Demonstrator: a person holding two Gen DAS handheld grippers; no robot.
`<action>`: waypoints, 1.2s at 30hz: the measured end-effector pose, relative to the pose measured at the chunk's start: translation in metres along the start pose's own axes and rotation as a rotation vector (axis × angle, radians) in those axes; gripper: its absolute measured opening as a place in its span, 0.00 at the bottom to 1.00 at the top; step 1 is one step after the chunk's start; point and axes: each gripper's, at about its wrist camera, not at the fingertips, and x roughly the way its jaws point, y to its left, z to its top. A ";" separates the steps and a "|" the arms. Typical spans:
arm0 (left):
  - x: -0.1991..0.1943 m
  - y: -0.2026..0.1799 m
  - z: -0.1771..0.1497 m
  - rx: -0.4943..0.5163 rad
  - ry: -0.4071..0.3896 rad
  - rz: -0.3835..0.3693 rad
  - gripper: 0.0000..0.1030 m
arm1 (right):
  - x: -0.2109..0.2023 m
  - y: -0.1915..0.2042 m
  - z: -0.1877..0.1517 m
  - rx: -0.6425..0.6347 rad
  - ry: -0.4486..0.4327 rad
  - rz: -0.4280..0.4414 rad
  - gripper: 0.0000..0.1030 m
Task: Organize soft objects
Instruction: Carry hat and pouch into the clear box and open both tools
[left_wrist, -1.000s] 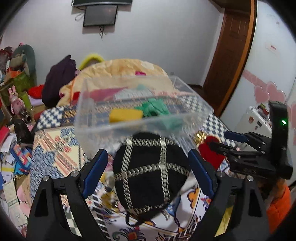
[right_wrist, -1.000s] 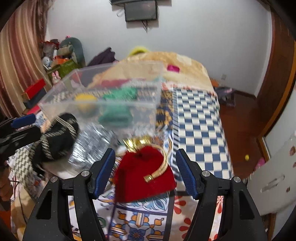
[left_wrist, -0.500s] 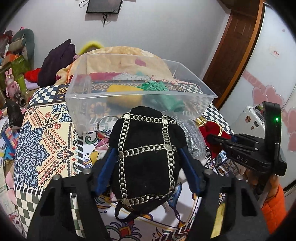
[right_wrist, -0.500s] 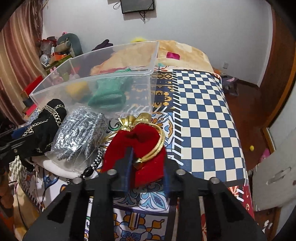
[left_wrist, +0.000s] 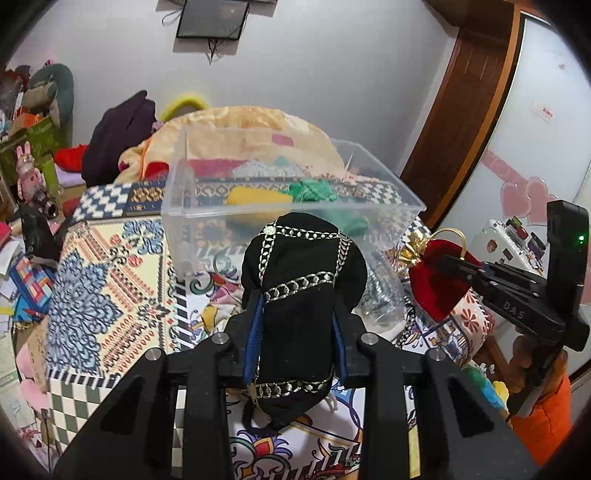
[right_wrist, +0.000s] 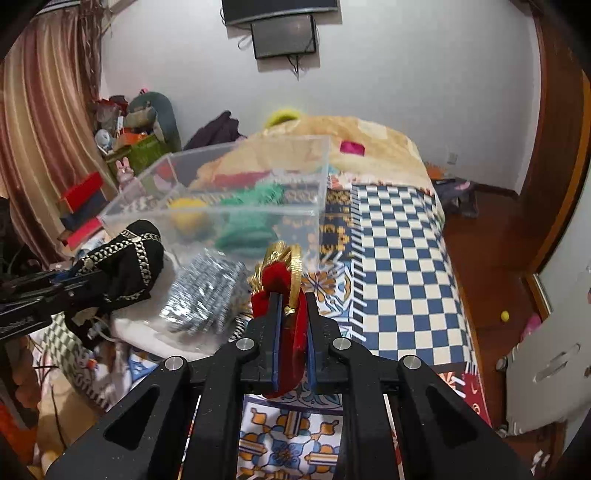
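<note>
A black pouch (left_wrist: 301, 291) trimmed with silver chain is seen clamped between the blue-padded fingers of the left gripper (left_wrist: 298, 325) at the lower centre of the left wrist view, the pouch bulging above and below the narrow grip and held clear of the patterned bedspread (left_wrist: 107, 280). In the right wrist view, a red velvet pouch (right_wrist: 291, 314) with a gold cord is pinched flat between the fingers of the right gripper (right_wrist: 291, 332) at lower centre, its gathered gold top standing up past the fingertips. The same red pouch is seen at the right edge of the left wrist view, lifted off the bed. Just beyond both grippers, a crumpled silver sequinned item (right_wrist: 207, 291) is shown lying on a white cloth on the bedspread, left of centre in the right wrist view. Behind it, at mid-frame, a clear plastic bin (left_wrist: 177, 221) is set on the bed, with a yellow soft item (left_wrist: 258, 195) and a green knitted item (left_wrist: 314, 190) lying inside. Farther back, a folded orange-beige quilt (right_wrist: 373, 136) is piled at the head of the bed, with a dark garment (left_wrist: 122, 136) to its left. A wall-mounted screen (right_wrist: 284, 35) is visible at the top of the frame.
</note>
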 end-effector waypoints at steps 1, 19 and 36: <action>-0.004 -0.001 0.001 0.002 -0.011 -0.002 0.29 | -0.004 0.002 0.001 -0.003 -0.011 0.002 0.09; -0.058 -0.009 0.055 0.044 -0.228 0.009 0.29 | -0.046 0.022 0.048 -0.057 -0.233 0.048 0.09; -0.011 -0.003 0.105 0.054 -0.241 0.114 0.29 | -0.013 0.034 0.095 -0.004 -0.306 0.053 0.09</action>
